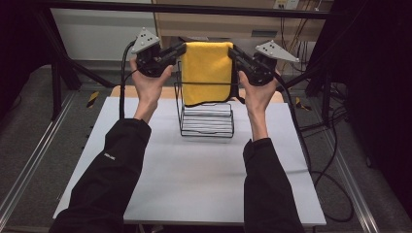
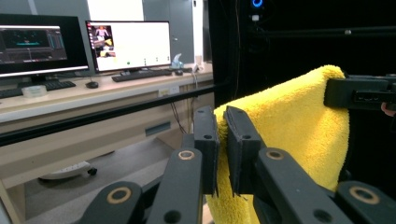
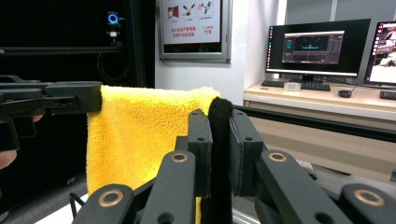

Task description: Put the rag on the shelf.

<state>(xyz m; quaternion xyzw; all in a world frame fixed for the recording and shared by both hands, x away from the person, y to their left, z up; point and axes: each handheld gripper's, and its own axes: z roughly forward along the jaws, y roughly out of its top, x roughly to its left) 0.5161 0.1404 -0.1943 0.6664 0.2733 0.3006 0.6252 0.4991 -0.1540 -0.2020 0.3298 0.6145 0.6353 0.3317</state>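
High view: yellow towel (image 1: 206, 73) held stretched by its two upper corners above a black wire rack (image 1: 206, 119) standing toward the far side of the white surface (image 1: 194, 184). Left gripper (image 1: 180, 48) clamped on the towel's left corner, right gripper (image 1: 232, 51) on the right corner. Lower towel edge hanging in front of the rack's upper rails; contact with the wire not discernible.

Left gripper view: jaws closed on the towel (image 2: 289, 126) edge, pile bulging between the pads. Other gripper (image 2: 359, 93) seen gripping the far corner.

Right gripper view: jaws closed on the towel's dark-trimmed hem (image 3: 219, 140), yellow cloth (image 3: 140, 135) spreading left to the opposite gripper (image 3: 70, 100).

Risks judged: grip on the right side resting on the hem alone, likely to slip if tension rises. Uneven lowering of the two hands apt to lay the towel skewed on the top rail. Trailing edge liable to snag on the wire and tip the light rack.
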